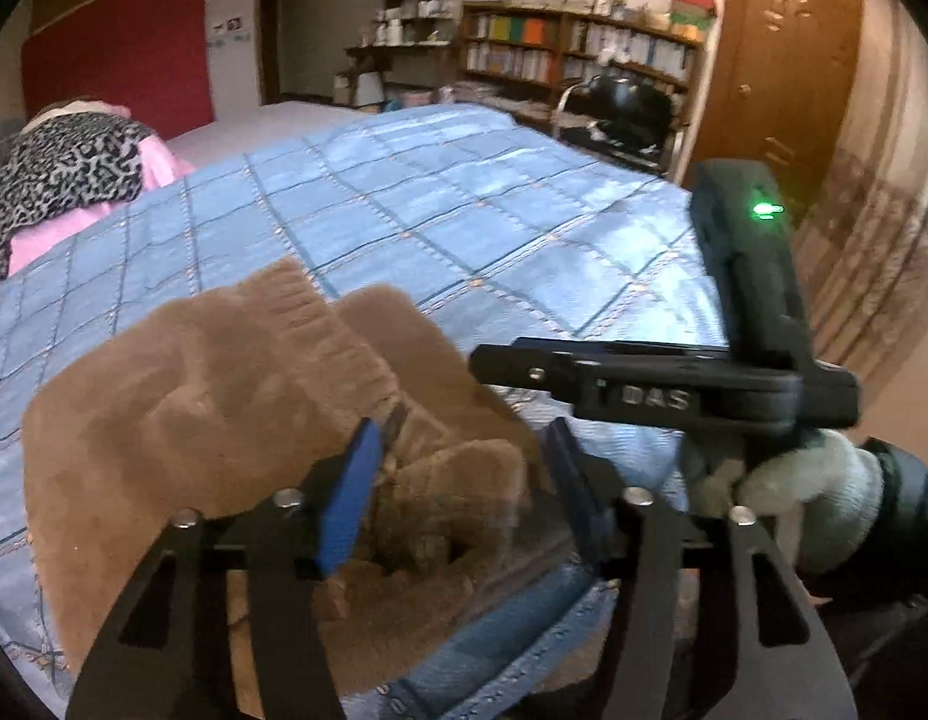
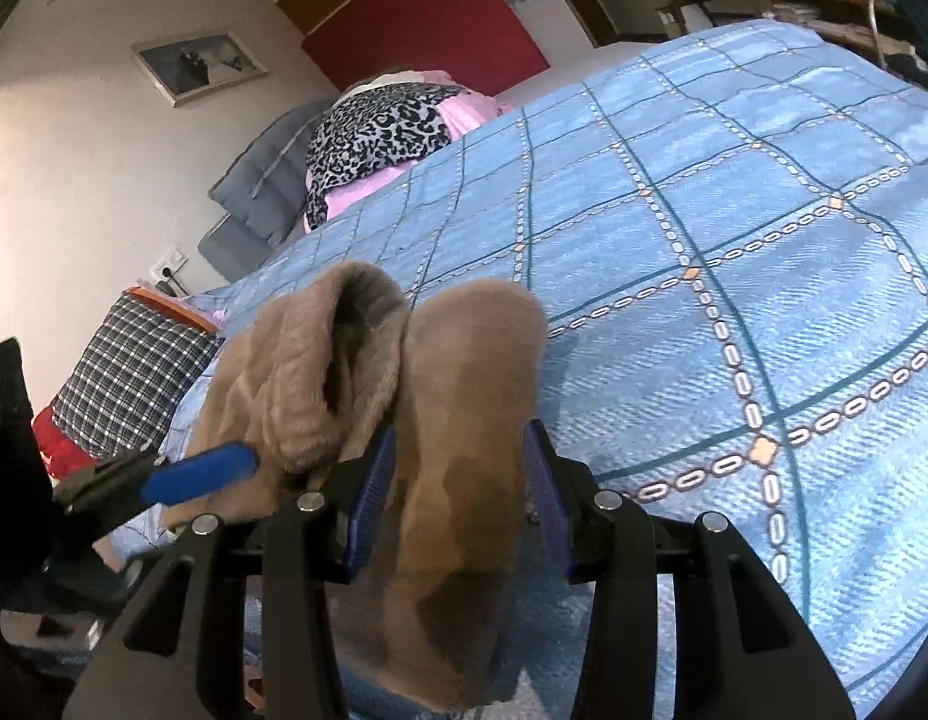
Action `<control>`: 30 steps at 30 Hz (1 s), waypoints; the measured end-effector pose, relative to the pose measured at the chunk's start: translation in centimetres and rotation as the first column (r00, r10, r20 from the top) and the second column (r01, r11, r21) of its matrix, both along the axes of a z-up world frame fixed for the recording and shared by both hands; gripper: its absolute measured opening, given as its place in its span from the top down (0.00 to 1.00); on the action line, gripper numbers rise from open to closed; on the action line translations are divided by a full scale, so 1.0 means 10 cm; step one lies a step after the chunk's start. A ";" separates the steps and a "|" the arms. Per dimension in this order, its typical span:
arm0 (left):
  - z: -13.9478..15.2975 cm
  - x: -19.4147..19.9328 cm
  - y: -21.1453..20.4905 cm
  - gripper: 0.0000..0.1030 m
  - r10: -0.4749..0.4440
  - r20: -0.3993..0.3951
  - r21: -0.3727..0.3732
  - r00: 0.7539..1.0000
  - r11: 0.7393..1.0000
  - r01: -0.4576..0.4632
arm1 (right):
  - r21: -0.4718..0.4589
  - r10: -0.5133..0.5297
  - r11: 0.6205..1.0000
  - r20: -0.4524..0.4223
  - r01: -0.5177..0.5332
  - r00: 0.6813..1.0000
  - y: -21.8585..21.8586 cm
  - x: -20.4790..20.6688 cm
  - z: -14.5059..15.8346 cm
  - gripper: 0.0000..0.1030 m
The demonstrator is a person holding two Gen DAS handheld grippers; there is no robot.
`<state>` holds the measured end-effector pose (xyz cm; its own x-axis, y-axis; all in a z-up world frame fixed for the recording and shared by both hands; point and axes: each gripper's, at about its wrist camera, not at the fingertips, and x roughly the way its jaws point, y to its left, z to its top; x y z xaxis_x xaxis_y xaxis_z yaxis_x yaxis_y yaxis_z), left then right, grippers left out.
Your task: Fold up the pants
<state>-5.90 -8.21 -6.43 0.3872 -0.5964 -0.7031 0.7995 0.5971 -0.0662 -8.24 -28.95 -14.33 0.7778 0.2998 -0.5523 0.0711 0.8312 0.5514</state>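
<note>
While you hold both tools side by side above the blue bed (image 1: 464, 192), your left tool (image 1: 458, 480) and right tool (image 2: 458, 474) each stand spread around brown pants (image 1: 224, 372) bunched between their fingers, probably to carry one edge over

- The brown pants (image 1: 224, 396) run under the left hand-held gripper (image 1: 464, 480) and off the lower edge; how far they reach cannot be told.
- In the right wrist view the pants (image 2: 464, 480) fill the gap between the right hand-held gripper (image 2: 458, 480) fingers, hiding any contact.
- The bed (image 2: 733, 240) is cut off at the right edge.
- Book titles on the bookshelf (image 1: 583, 48) are too small to read.
</note>
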 end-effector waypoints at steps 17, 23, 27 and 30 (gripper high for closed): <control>0.26 0.48 1.21 0.34 0.286 -0.080 -0.152 0.955 0.943 -0.295 | 0.170 0.116 0.978 0.053 -0.123 0.992 0.21 0.24 0.21 0.46; 0.12 0.42 1.33 0.34 0.268 -0.091 -0.121 0.959 0.953 -0.278 | 0.103 0.205 0.973 0.012 -0.205 0.979 0.45 0.55 0.17 0.49; 0.03 0.31 1.24 0.30 0.224 -0.053 -0.077 0.973 0.971 -0.228 | 0.124 0.246 0.962 -0.020 -0.242 0.969 0.54 0.65 0.10 0.72; -0.01 0.27 1.21 0.26 0.204 -0.037 -0.066 0.978 0.976 -0.206 | 0.103 0.260 0.959 0.036 -0.263 0.965 0.57 0.55 0.32 0.84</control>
